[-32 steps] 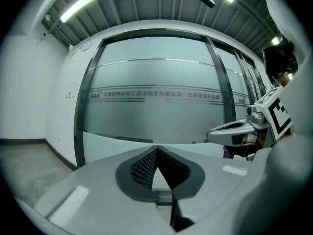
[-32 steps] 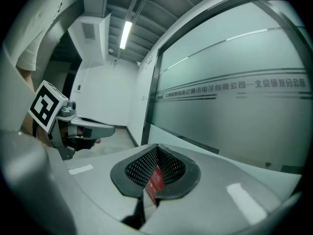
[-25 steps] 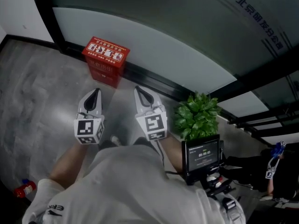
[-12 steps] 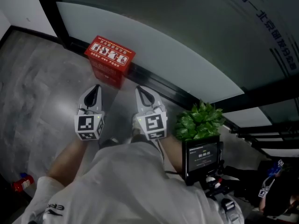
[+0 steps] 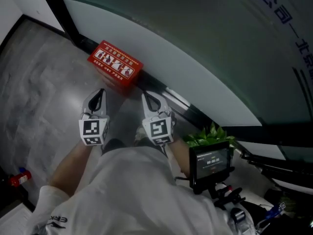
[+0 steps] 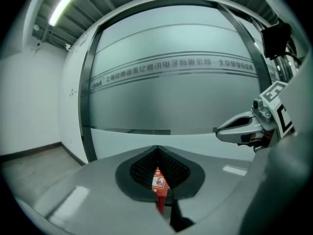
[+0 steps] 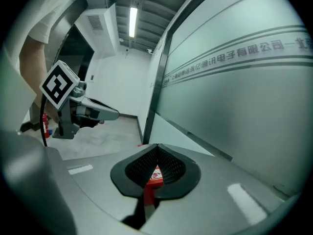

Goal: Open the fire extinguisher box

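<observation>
Jaws of the left gripper (image 5: 100, 96) and right gripper (image 5: 148, 100) are clenched on nothing (tips meeting); the fire extinguisher box (image 5: 115, 65) is seen just ahead, on the floor (image 5: 44, 97), untouched.

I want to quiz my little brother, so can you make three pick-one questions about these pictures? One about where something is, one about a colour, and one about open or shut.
1. Where is the red box?
A. On a shelf.
B. On the floor, against the glass wall.
C. Between a gripper's jaws.

2. What colour are the leaves of the plant?
A. Green.
B. Blue.
C. Yellow.

3. How do the jaws of the left gripper and the right gripper stand?
A. Wide apart.
B. Shut on the box.
C. Shut, with nothing held.

Answers:
1. B, the head view shows it standing at the wall's foot.
2. A, the leaves are plainly green.
3. C, each gripper view shows the jaws together, with the box beyond them.
</observation>
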